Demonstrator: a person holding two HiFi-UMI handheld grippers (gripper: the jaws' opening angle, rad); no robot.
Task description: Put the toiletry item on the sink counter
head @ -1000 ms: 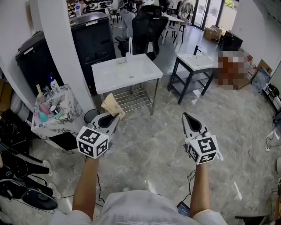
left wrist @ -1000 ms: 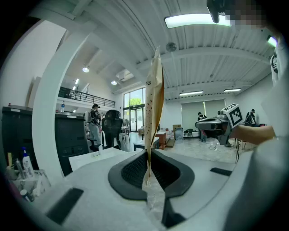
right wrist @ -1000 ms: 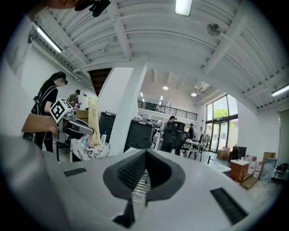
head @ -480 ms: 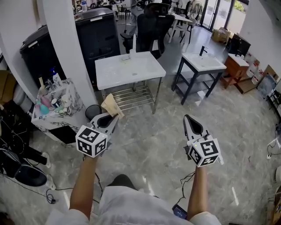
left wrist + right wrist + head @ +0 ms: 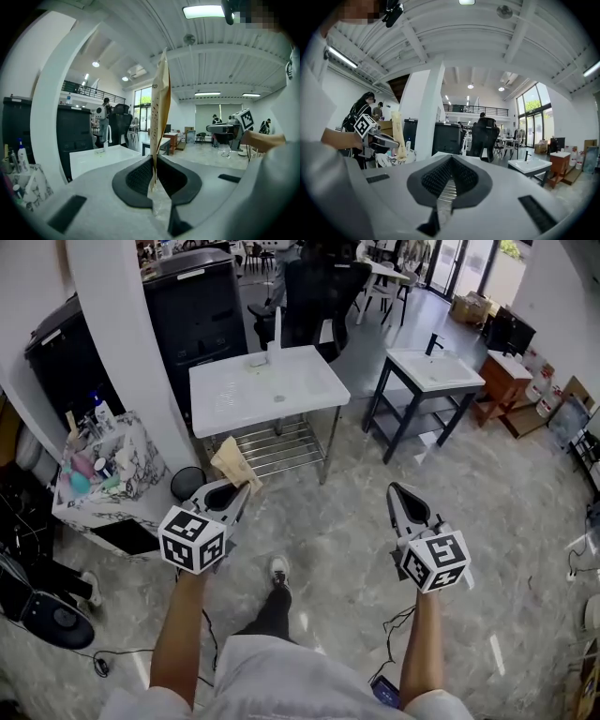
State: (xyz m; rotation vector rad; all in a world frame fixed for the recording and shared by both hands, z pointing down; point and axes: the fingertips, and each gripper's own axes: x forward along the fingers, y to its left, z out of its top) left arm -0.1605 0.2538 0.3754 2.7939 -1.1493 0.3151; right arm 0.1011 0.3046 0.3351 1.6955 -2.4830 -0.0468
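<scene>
grey marble floor (image 5: pixel 328 540), white pillar (image 5: pixel 131 352) w/ black cabinet (image 5: pixel 202 310) behind, office chair (image 5: pixel 314 292), windows (image 5: pixel 530 115) at back

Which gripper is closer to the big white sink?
Left. The left gripper, holding a tan packet, is just in front of the big white sink; the right gripper is farther off to the right.

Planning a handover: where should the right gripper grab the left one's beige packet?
Probably the free upper half of the beige packet, pinched across its flat faces, coming from the right. It is thin and sticks out of the left gripper, clamped by its near end.
</scene>
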